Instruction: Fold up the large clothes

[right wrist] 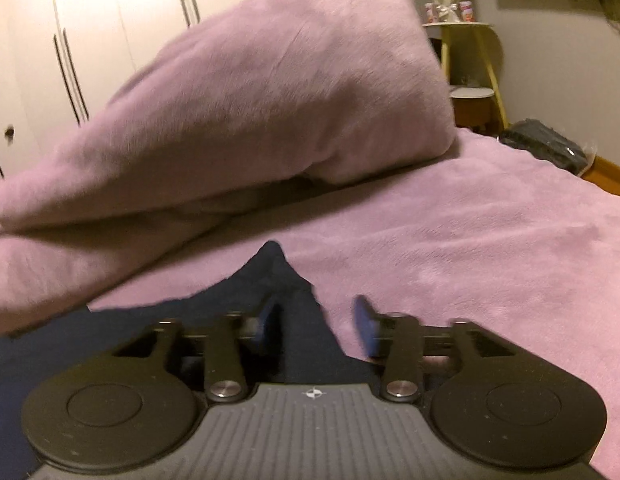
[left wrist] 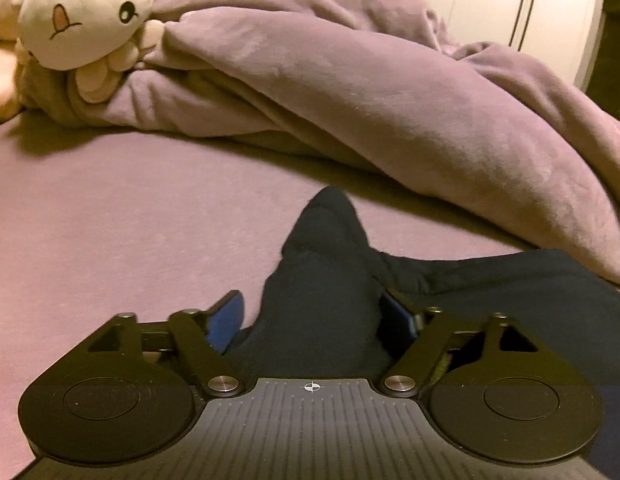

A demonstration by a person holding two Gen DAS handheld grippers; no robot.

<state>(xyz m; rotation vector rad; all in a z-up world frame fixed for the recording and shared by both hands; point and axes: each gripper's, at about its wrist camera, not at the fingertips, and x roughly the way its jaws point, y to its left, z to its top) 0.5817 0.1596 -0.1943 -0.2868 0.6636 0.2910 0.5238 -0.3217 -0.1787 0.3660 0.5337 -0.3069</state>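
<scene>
A dark navy garment (left wrist: 333, 232) lies on the purple bed cover (left wrist: 110, 216). In the left wrist view one corner of it stands up in a peak between the blue pads (left wrist: 226, 320) of my left gripper (left wrist: 311, 318). The jaws are spread wide; the left pad is clear of the cloth and the right pad sits against its fold. In the right wrist view another pointed corner of the garment (right wrist: 270, 276) lies between the fingers of my right gripper (right wrist: 317, 324). Those jaws stand apart too, and the right pad (right wrist: 367, 328) is over bare bed cover (right wrist: 489, 240).
A bunched purple blanket (left wrist: 349, 92) is heaped just beyond the garment, also seen as the blanket (right wrist: 270, 92). A white plush toy (left wrist: 82, 12) rests at its far left. White wardrobe doors (right wrist: 90, 40) stand behind, with a small side table (right wrist: 469, 60) and a dark bag (right wrist: 545, 144) past the bed's right edge.
</scene>
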